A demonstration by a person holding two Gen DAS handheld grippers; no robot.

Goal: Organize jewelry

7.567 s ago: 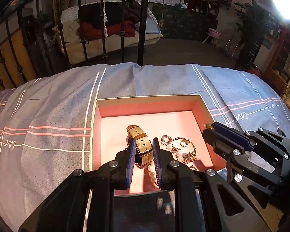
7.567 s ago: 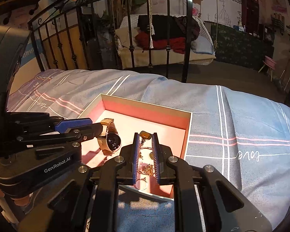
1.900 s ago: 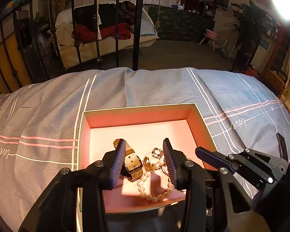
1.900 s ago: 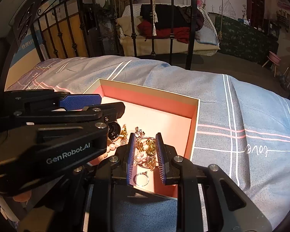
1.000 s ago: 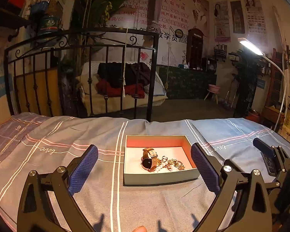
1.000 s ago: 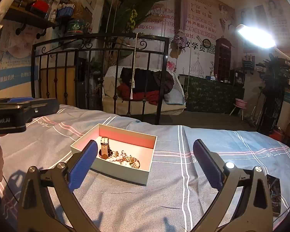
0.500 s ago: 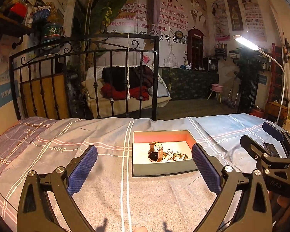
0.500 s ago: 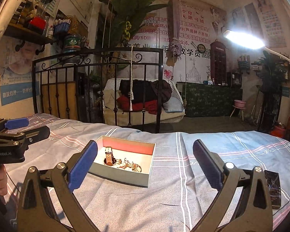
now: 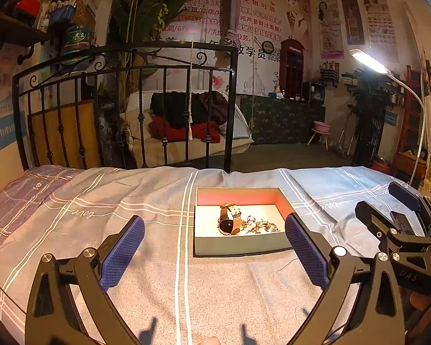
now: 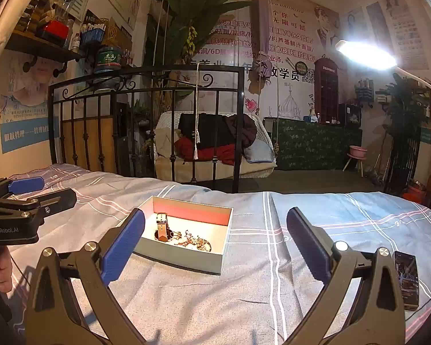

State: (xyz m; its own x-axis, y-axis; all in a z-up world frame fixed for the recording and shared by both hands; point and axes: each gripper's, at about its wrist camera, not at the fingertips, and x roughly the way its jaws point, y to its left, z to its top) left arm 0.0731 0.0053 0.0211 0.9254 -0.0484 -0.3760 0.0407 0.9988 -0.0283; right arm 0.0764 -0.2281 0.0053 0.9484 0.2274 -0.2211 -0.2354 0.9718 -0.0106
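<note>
Left gripper point(image 9: 214, 243), right gripper point(image 10: 215, 241): both spread wide, empty, short of box point(image 9: 238, 249). Watch point(image 9: 229, 222), jewelry pile point(image 9: 260, 225) inside ahead. Task looks complete.

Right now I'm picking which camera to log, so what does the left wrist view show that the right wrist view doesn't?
Only the left wrist view shows the watch dial face-on and the right gripper side-on. Only the right wrist view shows the phone lying screen-up on the bedspread and the left gripper side-on. Both show the open box holding the watch and tangled jewelry, with both grippers open and empty.
</note>
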